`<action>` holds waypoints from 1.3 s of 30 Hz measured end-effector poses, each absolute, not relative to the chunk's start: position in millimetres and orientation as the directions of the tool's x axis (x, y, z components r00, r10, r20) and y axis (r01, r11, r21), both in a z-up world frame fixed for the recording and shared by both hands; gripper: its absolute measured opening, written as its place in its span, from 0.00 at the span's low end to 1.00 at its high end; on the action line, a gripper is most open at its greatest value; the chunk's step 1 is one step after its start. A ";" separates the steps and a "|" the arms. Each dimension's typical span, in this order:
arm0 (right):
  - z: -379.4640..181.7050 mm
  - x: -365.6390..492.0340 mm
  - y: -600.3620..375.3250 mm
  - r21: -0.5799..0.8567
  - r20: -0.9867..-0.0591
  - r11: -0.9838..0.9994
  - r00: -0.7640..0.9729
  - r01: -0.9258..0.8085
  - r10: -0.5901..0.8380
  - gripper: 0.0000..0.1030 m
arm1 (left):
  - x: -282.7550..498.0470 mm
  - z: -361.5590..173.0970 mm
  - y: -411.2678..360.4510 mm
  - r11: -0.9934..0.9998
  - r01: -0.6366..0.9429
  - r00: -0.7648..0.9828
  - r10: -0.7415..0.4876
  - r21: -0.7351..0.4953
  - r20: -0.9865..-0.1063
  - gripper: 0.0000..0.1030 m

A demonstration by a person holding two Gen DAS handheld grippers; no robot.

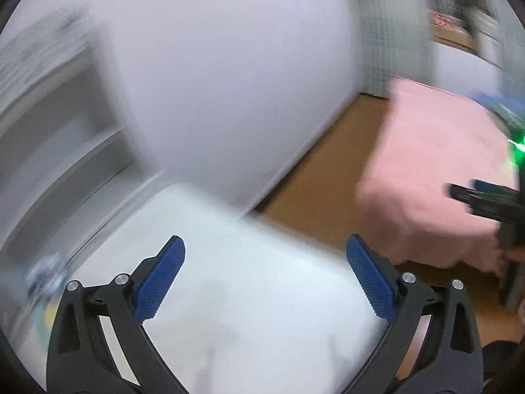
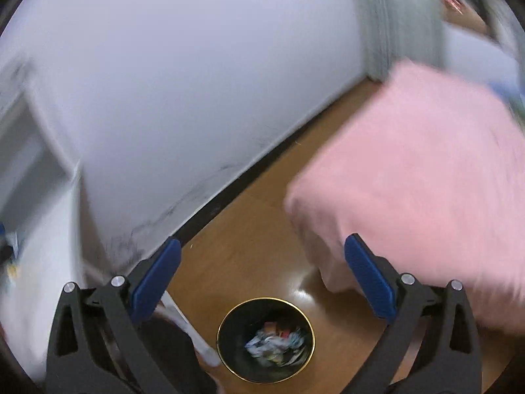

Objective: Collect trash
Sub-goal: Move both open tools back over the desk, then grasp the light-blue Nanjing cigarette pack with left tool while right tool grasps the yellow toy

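Trash (image 2: pixel 274 344) in bin (image 2: pixel 229 315), below right claw (image 2: pixel 262 279)

the bin (image 2: pixel 265 339) stands on the floor (image 2: pixel 249 246) with trash (image 2: pixel 275 343) in it. the bed (image 2: pixel 420 177) is to its right, the wall (image 2: pixel 183 82) behind, a table (image 1: pixel 249 295) to its left.

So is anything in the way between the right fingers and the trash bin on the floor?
Nothing visible blocks it. The right gripper is open and empty, and the black bin with crumpled trash sits on the wooden floor straight below it. A white table leg stands just left of the bin; the pink bedspread lies to its right.
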State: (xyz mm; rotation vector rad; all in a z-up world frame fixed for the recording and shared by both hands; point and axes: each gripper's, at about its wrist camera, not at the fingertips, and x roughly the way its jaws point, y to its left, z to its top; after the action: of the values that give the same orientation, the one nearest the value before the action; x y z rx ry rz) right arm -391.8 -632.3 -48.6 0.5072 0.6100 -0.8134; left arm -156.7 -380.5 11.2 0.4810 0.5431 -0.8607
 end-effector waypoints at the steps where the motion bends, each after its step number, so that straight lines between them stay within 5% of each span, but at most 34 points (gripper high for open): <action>1: -42.6 -370.8 -619.7 0.156 -0.670 0.643 0.559 0.750 -0.488 0.94 | -140.6 11.3 -360.2 0.614 0.769 0.571 -0.533 0.179 -0.624 0.93; 10: -3.2 -200.5 -496.5 0.028 -0.638 0.930 0.723 0.366 -0.265 0.94 | -6.7 -4.7 -137.0 0.954 0.269 0.707 -0.103 0.132 -0.700 0.93; 18: -1.2 -94.2 -393.7 -0.011 -0.667 0.998 0.743 0.063 -0.054 0.94 | 42.0 -40.1 -103.4 0.966 0.253 0.609 -0.115 0.055 -0.785 0.93; 39: -41.9 48.8 -271.8 -0.031 -0.769 0.944 0.612 -0.327 0.187 0.93 | 123.5 -62.6 -71.2 0.970 0.240 0.558 -0.109 0.034 -0.823 0.94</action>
State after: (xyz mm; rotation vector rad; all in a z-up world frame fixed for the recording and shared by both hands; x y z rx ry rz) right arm 48.8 -271.8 -41.9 -0.1752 0.8636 0.2982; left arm 123.5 -71.2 -62.6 0.1488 0.9577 -0.2070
